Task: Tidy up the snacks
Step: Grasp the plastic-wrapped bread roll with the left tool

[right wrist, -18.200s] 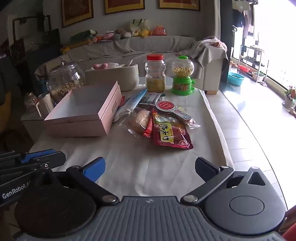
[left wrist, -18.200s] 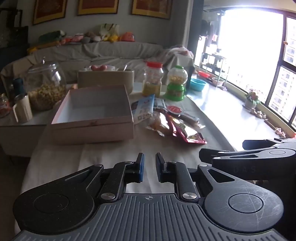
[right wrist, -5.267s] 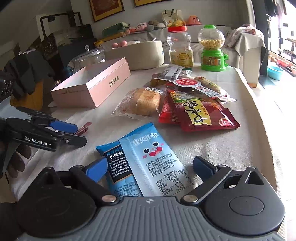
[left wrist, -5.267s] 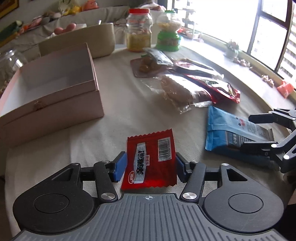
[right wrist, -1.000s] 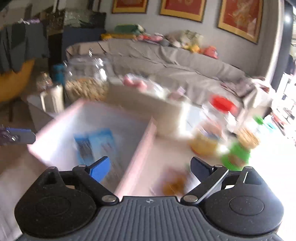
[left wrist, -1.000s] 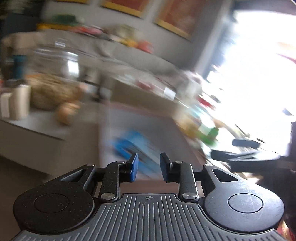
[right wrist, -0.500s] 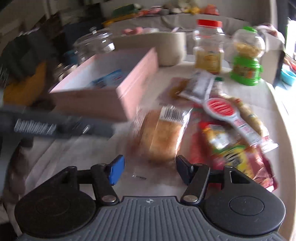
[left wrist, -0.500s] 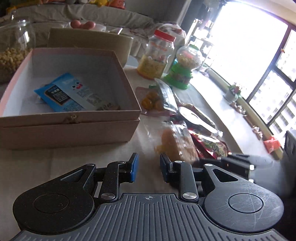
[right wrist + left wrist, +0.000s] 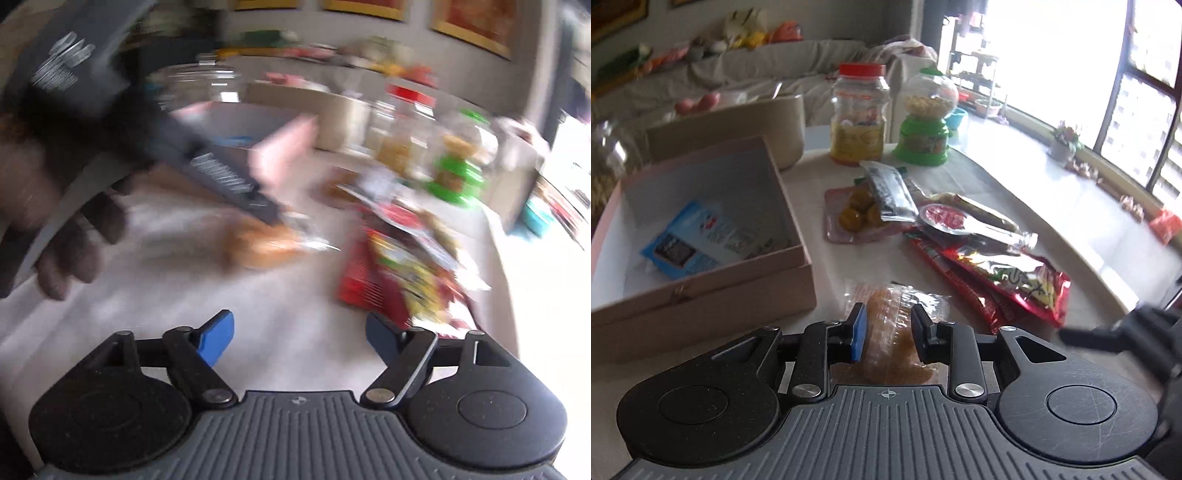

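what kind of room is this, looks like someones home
Most likely a home living room: a covered sofa lined with stuffed toys, framed pictures on the wall, and a cloth-covered table of snacks by a big window.

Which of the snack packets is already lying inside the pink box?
Only the blue packet lies inside the pink box. The bread packet and red packets lie outside on the tablecloth.

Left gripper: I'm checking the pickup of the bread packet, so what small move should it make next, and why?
Probably close the left gripper on the clear bread packet. The packet already lies between its fingers, whose pads do not seem to press it yet. The pink box beside it holds only the blue packet, so there is room.
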`<state>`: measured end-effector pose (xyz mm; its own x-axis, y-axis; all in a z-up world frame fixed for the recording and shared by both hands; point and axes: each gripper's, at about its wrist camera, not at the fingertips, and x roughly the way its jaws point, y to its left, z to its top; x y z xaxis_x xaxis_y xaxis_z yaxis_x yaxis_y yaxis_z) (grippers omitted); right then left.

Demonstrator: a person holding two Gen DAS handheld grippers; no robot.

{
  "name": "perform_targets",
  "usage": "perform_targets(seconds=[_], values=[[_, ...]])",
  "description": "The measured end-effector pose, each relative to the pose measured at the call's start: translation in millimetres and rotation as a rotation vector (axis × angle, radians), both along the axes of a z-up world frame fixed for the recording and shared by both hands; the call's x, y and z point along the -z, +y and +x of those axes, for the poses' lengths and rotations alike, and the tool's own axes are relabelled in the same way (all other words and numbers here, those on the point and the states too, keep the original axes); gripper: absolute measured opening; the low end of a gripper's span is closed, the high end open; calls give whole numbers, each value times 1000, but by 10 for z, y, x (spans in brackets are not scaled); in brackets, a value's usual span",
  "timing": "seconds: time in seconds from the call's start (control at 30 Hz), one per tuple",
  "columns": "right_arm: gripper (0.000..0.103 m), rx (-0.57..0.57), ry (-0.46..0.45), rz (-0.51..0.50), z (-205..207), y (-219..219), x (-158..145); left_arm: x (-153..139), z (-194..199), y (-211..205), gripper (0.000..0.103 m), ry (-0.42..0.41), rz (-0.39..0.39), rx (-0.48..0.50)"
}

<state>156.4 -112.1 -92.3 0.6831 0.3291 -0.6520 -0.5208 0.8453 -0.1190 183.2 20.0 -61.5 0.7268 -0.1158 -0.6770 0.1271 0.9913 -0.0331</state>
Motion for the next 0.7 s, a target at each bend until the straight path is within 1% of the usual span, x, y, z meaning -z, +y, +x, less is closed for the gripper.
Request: perform_targets(seconds=[0.07,0.1,0.17,0.2,0.27,0.3,0.37,0.4,0.43,0.5,0.57,0.6,0.67,0.7], values=[[82,118,32,22,121,-133,50,24,-3,-108,33,-21,68,28],[82,154,41,34,168,-194,82,25,-10,-152,33,-25,95,41],[87,191,59,79,211,-289,130,20,-18,-216,35,-19,126,65],[88,194,61,93,201,-312,134,19,-17,-230,36,-13,131,80],[88,191,49,88,179,-294,131,17,-28,-269,38,-5,144,112],[89,191,47,88,177,-288,133,18,-35,-289,41,-3,150,130],[89,191,47,93,170,-284,127,28,-38,-319,50,11,152,163],[90,191,48,99,124,-295,140,40,-26,-339,56,27,152,180],[90,189,49,103,144,-315,153,57,-21,-354,58,38,156,193],[91,189,49,107,163,-308,159,83,-39,-370,58,34,186,209],[91,189,49,107,164,-308,160,77,-53,-348,58,21,194,207],[91,189,50,107,162,-308,161,68,-47,-329,58,11,200,194],[92,188,51,107,181,-293,163,58,-39,-306,58,-15,237,153],[92,187,51,107,180,-289,164,64,-5,-295,57,-15,256,136]])
